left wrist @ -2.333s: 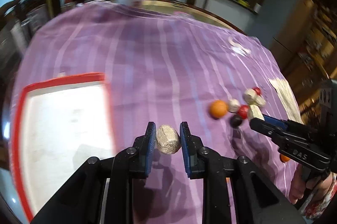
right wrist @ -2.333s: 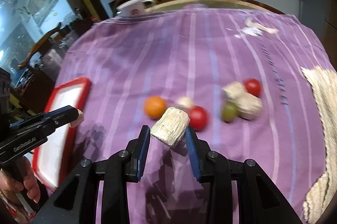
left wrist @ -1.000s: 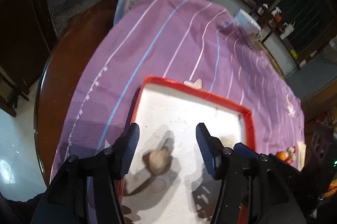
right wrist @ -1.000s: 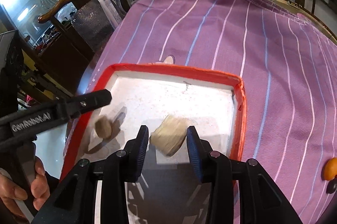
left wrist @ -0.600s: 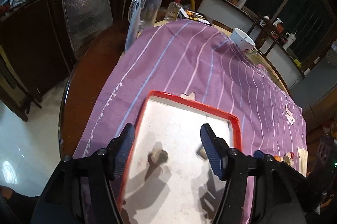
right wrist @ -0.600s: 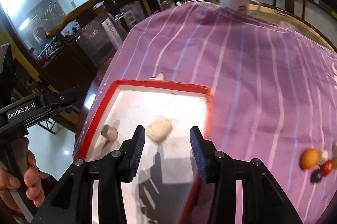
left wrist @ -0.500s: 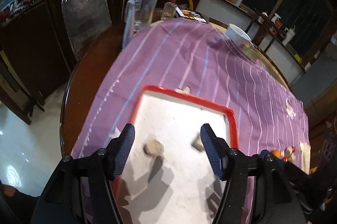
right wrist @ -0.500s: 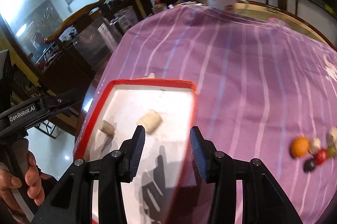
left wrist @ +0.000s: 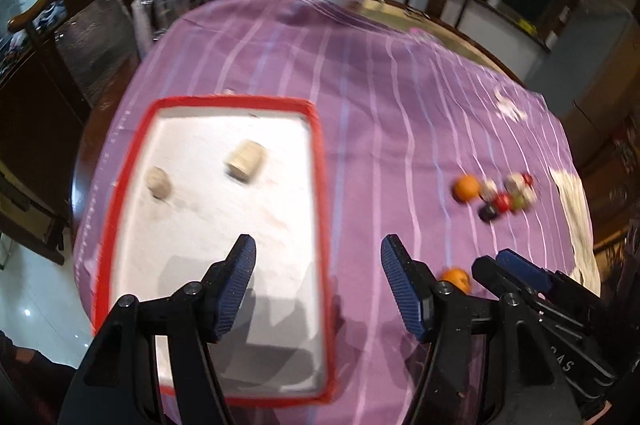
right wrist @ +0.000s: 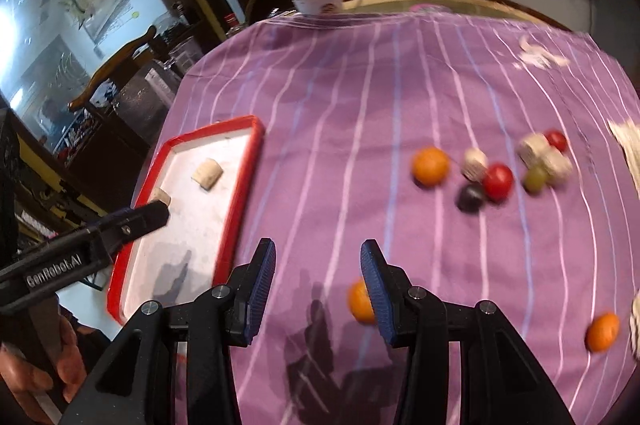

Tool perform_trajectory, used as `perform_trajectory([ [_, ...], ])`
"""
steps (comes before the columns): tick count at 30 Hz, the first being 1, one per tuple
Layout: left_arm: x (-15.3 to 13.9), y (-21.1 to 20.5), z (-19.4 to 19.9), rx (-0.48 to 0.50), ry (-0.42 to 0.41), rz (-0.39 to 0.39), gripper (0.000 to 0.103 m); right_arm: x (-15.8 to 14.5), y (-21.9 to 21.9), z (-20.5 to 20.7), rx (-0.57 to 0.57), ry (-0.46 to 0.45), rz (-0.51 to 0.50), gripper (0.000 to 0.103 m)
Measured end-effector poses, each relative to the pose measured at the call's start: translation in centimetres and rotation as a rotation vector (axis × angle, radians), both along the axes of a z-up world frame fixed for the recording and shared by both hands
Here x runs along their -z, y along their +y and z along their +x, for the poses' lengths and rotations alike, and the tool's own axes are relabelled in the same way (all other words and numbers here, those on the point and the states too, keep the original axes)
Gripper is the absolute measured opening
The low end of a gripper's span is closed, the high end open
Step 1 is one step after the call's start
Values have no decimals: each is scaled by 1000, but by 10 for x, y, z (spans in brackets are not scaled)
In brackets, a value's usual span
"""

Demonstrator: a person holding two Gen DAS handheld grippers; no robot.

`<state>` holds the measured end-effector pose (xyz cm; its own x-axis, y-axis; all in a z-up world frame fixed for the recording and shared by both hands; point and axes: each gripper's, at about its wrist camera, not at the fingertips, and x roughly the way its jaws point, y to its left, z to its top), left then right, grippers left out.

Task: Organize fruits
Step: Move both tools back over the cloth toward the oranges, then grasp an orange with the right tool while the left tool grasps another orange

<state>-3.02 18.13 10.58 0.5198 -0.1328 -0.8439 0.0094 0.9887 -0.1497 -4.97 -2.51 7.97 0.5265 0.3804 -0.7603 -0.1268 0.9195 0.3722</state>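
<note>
While the left gripper (left wrist: 316, 259) hangs with jaws spread wide and nothing between them, the left wrist view shows two pale chunks (left wrist: 245, 165) lying apart in the red-rimmed tray (left wrist: 318, 161). Loose fruits (left wrist: 466, 188) cluster well to the right on the purple cloth (left wrist: 360, 85); blur hides their kinds.

From the right wrist view, the right gripper (right wrist: 318, 267) is likewise released and empty. An orange (right wrist: 430, 165) leads the cluster; another orange (right wrist: 359, 301) sits partly hidden behind the right finger. Judged round, light and firm, these will likely roll: grip across the widest part. The dark fruit (right wrist: 471, 197) is too smeared to identify.
</note>
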Motion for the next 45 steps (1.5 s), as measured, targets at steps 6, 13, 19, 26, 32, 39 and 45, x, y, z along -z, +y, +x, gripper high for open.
perform_trajectory([
  [6, 5, -34, -18, 16, 11, 11, 64, 4, -51, -18, 89, 88, 375, 49],
  [13, 10, -65, -23, 39, 19, 18, 64, 5, -75, -27, 77, 202, 642, 51],
  [19, 24, -80, -24, 43, 38, 26, 64, -1, -113, -29, 107, 161, 344, 52],
  [26, 49, -92, -23, 45, 77, 37, 64, 16, -188, -41, 302, 150, 3, 52],
  [32, 60, -108, -17, 61, 76, 33, 64, 30, -210, -46, 254, 137, -169, 50],
  [39, 70, -126, -13, 98, 56, 28, 64, 43, -202, -52, 188, 135, -133, 50],
  [45, 82, -133, -8, 119, 59, 37, 64, 55, -198, -54, 183, 142, -213, 50],
])
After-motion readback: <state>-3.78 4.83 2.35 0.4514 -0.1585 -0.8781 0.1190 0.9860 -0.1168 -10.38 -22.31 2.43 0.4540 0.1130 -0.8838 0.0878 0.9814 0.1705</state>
